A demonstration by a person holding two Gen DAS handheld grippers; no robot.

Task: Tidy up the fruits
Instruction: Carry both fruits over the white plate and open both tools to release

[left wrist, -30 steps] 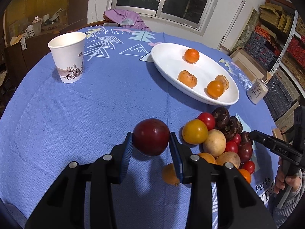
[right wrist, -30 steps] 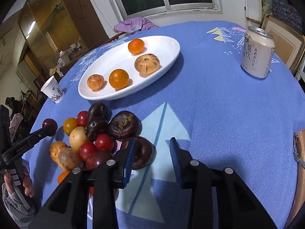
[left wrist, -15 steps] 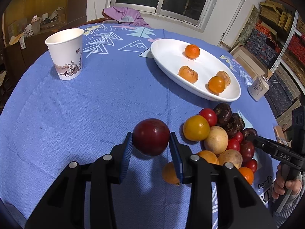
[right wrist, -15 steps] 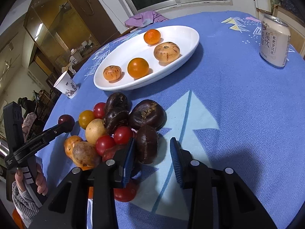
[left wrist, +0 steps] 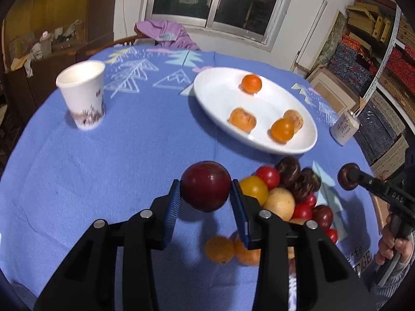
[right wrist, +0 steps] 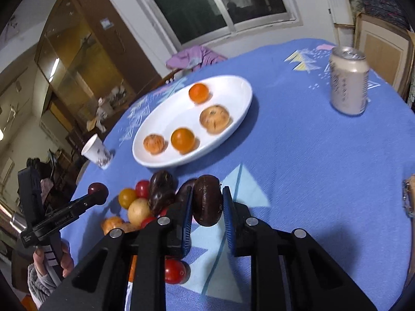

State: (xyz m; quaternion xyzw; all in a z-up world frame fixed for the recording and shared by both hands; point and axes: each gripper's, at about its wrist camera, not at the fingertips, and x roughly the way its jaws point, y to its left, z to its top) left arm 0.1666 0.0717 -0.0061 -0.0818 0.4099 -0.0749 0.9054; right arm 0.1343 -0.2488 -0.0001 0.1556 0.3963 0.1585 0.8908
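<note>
Now the right gripper (right wrist: 207,202) has a dark brown, wrinkled fruit (right wrist: 207,200) pinched between its blue pads and clear of the blue tablecloth (right wrist: 311,171); a second ago its jaws stood apart just above the fruit pile (right wrist: 145,202) with nothing between them, and half a second ago they were around this same fruit while it lay at the pile's edge. A small red tomato (right wrist: 175,271) lies under the gripper on the cloth.

The left gripper (left wrist: 205,191) keeps its narrow grip on a dark red plum (left wrist: 205,186), unchanged from the earlier frames, held above the cloth beside the pile, on the side toward the paper cup (left wrist: 82,98).

The white oval plate (right wrist: 233,88), beyond the pile, carries four orange and tan fruits as before. A drink can (right wrist: 348,83) stands well apart from the pile, past the plate's right end in the right wrist view. A person's hand (right wrist: 55,259) grips the left tool's handle.
</note>
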